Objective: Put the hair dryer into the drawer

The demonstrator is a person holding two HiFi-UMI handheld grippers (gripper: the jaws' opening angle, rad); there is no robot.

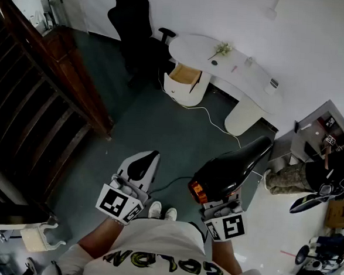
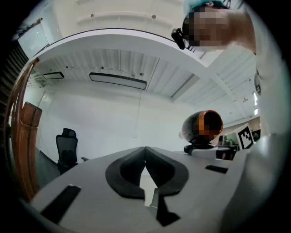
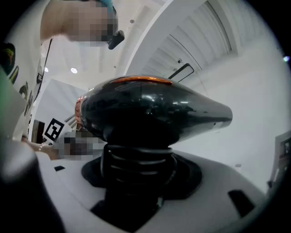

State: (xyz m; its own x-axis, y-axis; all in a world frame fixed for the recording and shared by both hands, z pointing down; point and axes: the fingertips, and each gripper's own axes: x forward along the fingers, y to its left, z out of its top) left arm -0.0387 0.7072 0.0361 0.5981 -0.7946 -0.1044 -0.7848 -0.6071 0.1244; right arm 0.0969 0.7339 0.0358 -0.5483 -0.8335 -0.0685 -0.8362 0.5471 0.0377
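Observation:
A black hair dryer [image 1: 233, 166] with an orange rear end stands upright in my right gripper [image 1: 219, 197], nozzle pointing away toward the desk. In the right gripper view the jaws are shut on the hair dryer [image 3: 150, 109] by its handle, which has the cord wound round it, and my right gripper [image 3: 136, 170] is mostly hidden behind it. My left gripper [image 1: 139, 168] is held beside it, shut with nothing in it; its pads meet at the tip [image 2: 145, 154]. The hair dryer [image 2: 202, 127] also shows at the right of that view. An open drawer [image 1: 184, 75] sits under the white desk [image 1: 230, 64] ahead.
A black office chair [image 1: 136, 25] stands left of the desk. A dark wooden railing [image 1: 40, 95] runs along the left. A white cable [image 1: 211, 116] lies on the green floor. Cluttered shelves and boxes [image 1: 328, 174] fill the right side.

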